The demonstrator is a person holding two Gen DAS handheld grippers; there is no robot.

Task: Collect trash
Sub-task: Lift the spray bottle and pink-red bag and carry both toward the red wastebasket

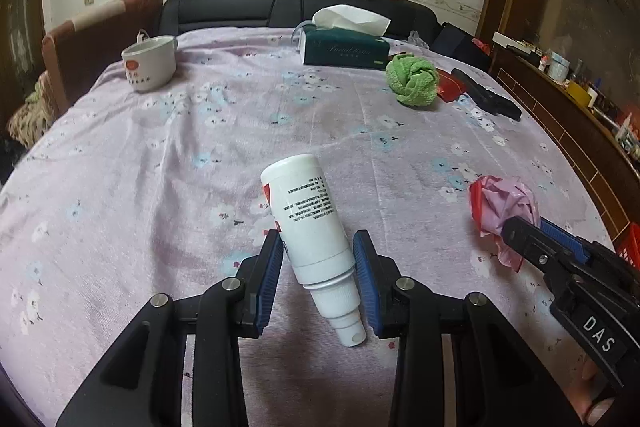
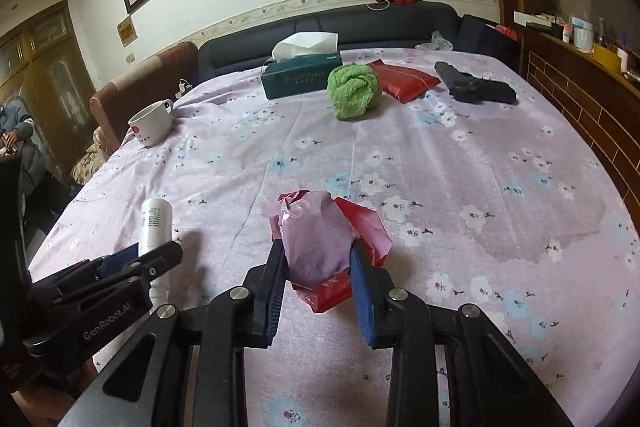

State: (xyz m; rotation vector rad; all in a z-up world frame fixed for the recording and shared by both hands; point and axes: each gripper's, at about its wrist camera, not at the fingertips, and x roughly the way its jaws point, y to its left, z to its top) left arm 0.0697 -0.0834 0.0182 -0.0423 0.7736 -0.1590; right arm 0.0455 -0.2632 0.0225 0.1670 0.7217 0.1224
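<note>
left gripper (image 1: pixel 318 247) clamps white spray bottle (image 1: pixel 306 215), nozzle pointing back toward the wrist, over the floral cloth (image 1: pixel 200 155). right gripper (image 2: pixel 316 255) grips crumpled pink-and-red plastic wrapper (image 2: pixel 320 239) just right of it. beyond: green towel ball (image 2: pixel 354 89), tissue box (image 2: pixel 300 77), mug (image 2: pixel 152 125) far left.

A green tissue box (image 2: pixel 301 75) sat at the far side of the floral sheet (image 2: pixel 460 195). Just right of the box lay a balled green cloth (image 2: pixel 353 89), then a red packet (image 2: pixel 404 80) touching that cloth, then a black object (image 2: pixel 472 83). Well left of the box stood a white cup (image 2: pixel 151 125).
</note>
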